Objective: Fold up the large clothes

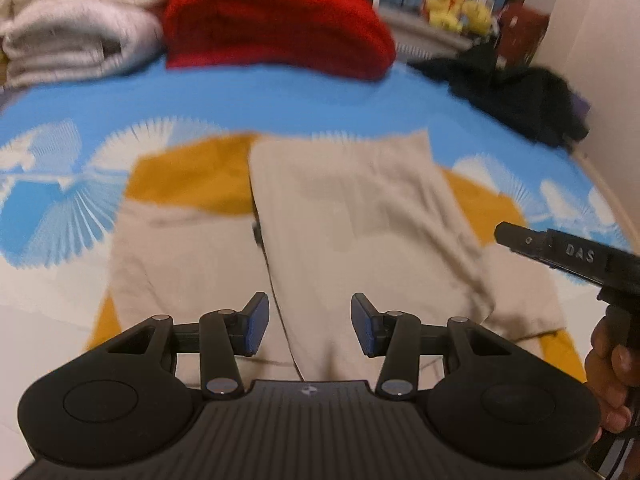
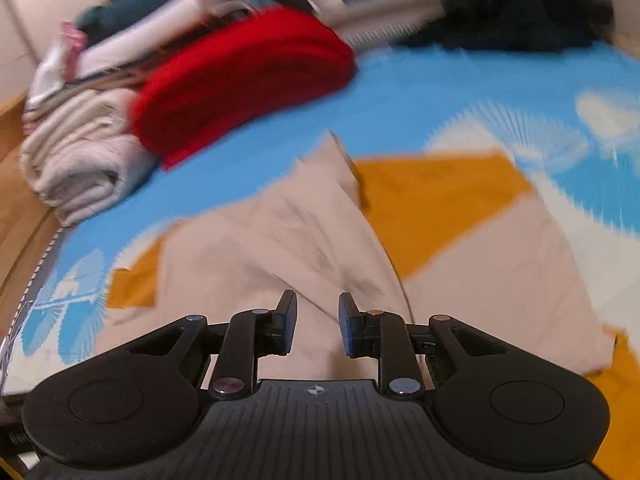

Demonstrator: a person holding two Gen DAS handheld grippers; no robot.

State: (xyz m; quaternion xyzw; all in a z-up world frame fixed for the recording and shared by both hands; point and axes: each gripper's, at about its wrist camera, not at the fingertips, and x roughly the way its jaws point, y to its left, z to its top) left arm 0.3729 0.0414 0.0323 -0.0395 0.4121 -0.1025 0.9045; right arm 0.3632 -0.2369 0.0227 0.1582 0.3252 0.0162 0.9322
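Observation:
A beige garment (image 1: pixel 352 216) with mustard-yellow parts (image 1: pixel 192 180) lies spread on the blue patterned bed cover (image 1: pixel 280 96), one beige panel folded over the middle. My left gripper (image 1: pixel 310 326) hovers open and empty over its near edge. The right gripper's body (image 1: pixel 576 256) shows at the right of the left wrist view, held by a hand. In the right wrist view the same garment (image 2: pixel 280 248) lies below my right gripper (image 2: pixel 318 328), which is open and empty just above the beige cloth.
A folded red garment (image 1: pixel 276 24) and a stack of folded white clothes (image 1: pixel 76 24) sit at the far side of the bed. A dark heap of clothes (image 1: pixel 516 88) lies far right by the wall. Yellow toys (image 1: pixel 460 10) stand behind.

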